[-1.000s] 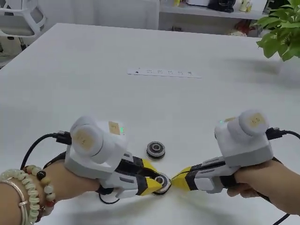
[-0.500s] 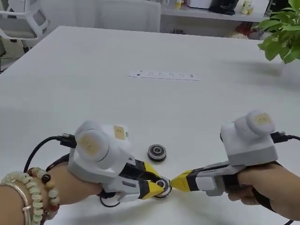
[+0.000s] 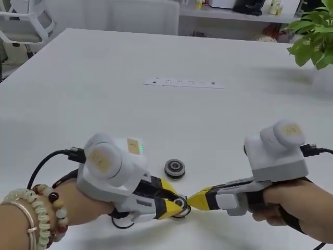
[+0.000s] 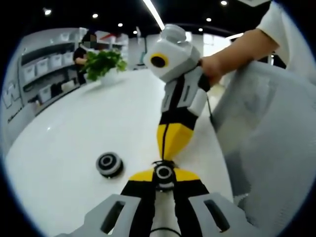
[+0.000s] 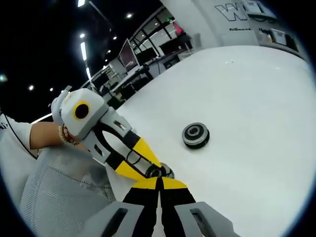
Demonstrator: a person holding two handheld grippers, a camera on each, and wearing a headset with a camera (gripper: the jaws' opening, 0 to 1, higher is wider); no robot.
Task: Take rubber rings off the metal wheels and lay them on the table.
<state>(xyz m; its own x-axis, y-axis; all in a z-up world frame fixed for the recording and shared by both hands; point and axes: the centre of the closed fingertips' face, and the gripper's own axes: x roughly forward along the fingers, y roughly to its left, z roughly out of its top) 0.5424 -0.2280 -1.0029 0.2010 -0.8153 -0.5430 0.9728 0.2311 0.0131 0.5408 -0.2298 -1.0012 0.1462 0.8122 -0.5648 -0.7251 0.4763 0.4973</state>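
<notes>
A small metal wheel (image 3: 180,204) with a dark rubber ring is clamped between the yellow jaws of my left gripper (image 3: 177,204), low over the white table. My left gripper view has the same wheel (image 4: 164,174) between my own jaw tips. My right gripper (image 3: 190,201) is shut, its yellow tip pressed against that wheel's rim; I cannot tell whether it pinches the ring. The right gripper view shows its shut tips (image 5: 159,180) right at the wheel (image 5: 160,171). A second wheel (image 3: 175,168) with its black ring lies flat on the table just beyond, apart from both grippers.
A white power strip (image 3: 184,82) lies mid-table further back. A green plant (image 3: 314,35) stands at the far right and a chair (image 3: 23,21) at the far left. A thin black loop (image 3: 120,223) shows under the left gripper.
The head camera has shifted a little. Both grippers stay joined at the held wheel, with the right one's body slightly lower. The second wheel has not moved.
</notes>
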